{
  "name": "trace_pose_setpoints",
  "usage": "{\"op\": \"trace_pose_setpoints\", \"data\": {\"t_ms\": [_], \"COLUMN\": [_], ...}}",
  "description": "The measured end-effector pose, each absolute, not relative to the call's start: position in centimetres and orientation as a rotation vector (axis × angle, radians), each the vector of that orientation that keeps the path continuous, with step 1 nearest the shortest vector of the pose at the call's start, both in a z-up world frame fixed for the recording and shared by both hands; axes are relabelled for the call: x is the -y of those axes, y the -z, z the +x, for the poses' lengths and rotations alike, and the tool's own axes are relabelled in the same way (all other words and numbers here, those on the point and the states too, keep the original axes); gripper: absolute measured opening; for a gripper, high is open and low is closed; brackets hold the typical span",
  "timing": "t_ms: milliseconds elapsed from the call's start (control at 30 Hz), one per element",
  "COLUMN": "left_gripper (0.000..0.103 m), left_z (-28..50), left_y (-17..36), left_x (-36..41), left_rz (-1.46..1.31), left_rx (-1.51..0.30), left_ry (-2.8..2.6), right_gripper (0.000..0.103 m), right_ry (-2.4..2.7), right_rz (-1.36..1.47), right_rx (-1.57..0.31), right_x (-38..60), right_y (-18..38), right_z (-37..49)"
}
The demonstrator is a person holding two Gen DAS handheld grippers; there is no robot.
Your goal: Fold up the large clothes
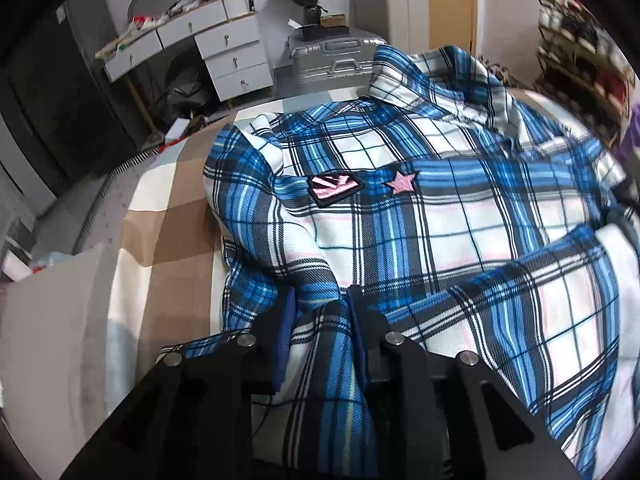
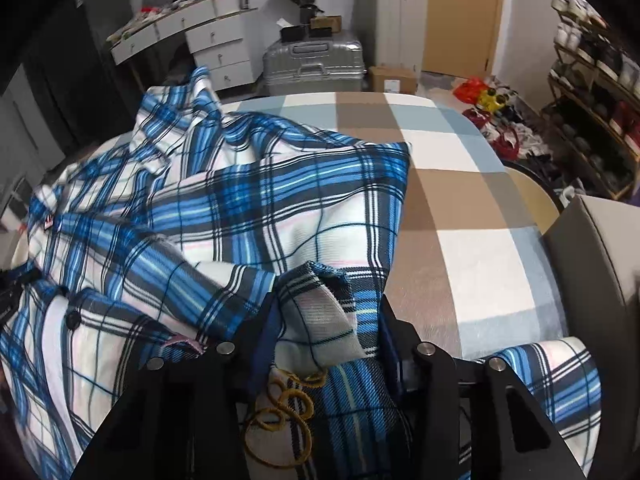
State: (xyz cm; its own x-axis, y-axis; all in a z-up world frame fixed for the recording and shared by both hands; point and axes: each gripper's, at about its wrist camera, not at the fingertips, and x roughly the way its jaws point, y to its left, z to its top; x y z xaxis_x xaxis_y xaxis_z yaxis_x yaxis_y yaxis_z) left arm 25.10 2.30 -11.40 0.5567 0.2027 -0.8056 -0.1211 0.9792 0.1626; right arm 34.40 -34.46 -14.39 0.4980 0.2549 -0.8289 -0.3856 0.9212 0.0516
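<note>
A blue, white and black plaid shirt (image 1: 420,208) lies rumpled on the bed, with a pink patch (image 1: 334,189) and a pink star (image 1: 401,182) on its chest. My left gripper (image 1: 322,300) is shut on a bunch of its fabric near the lower edge. The shirt also fills the left of the right wrist view (image 2: 248,208). My right gripper (image 2: 326,304) is shut on a folded bunch of the shirt that carries yellow embroidery (image 2: 286,420). A folded corner (image 2: 396,152) lies on the bedspread.
The bed has a checked brown, white and blue cover (image 2: 460,184). A white pillow (image 1: 52,320) lies at the left. Behind stand a white drawer desk (image 1: 208,44), a silver suitcase (image 2: 312,64), and shoe racks (image 2: 592,92). A grey box (image 2: 596,280) is at the right.
</note>
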Motion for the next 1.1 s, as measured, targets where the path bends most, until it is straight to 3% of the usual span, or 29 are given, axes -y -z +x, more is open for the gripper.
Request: {"op": "trace_pose_setpoints", "data": {"t_ms": [600, 667, 700, 767, 867, 1100], "left_gripper": [0.024, 0.032, 0.038, 0.061, 0.064, 0.063], "left_z": [11.0, 10.1, 9.3, 7.4, 5.2, 5.4], "left_y": [8.7, 7.1, 6.4, 4.8, 4.3, 7.8], "left_x": [-0.9, -1.6, -2.1, -3.1, -3.7, -6.0], "left_rz": [0.014, -0.021, -0.041, -0.078, -0.095, -0.185], "left_rx": [-0.895, -0.850, -0.821, -0.744, -0.709, -0.836], "left_ry": [-0.113, -0.106, -0.110, -0.133, -0.150, -0.156], "right_gripper": [0.047, 0.056, 0.066, 0.074, 0.075, 0.075], "right_ry": [-0.480, -0.462, -0.459, -0.452, -0.384, -0.235], "right_rz": [-0.224, -0.239, -0.233, -0.197, -0.175, 0.017], "right_rx": [-0.972, -0.915, -0.879, -0.814, -0.787, -0.821], "right_x": [40.3, 41.5, 42.2, 44.3, 46.7, 51.8], "right_y": [12.5, 10.7, 9.9, 8.3, 7.6, 8.9], "right_z": [19.2, 17.7, 16.8, 14.7, 12.5, 10.4]}}
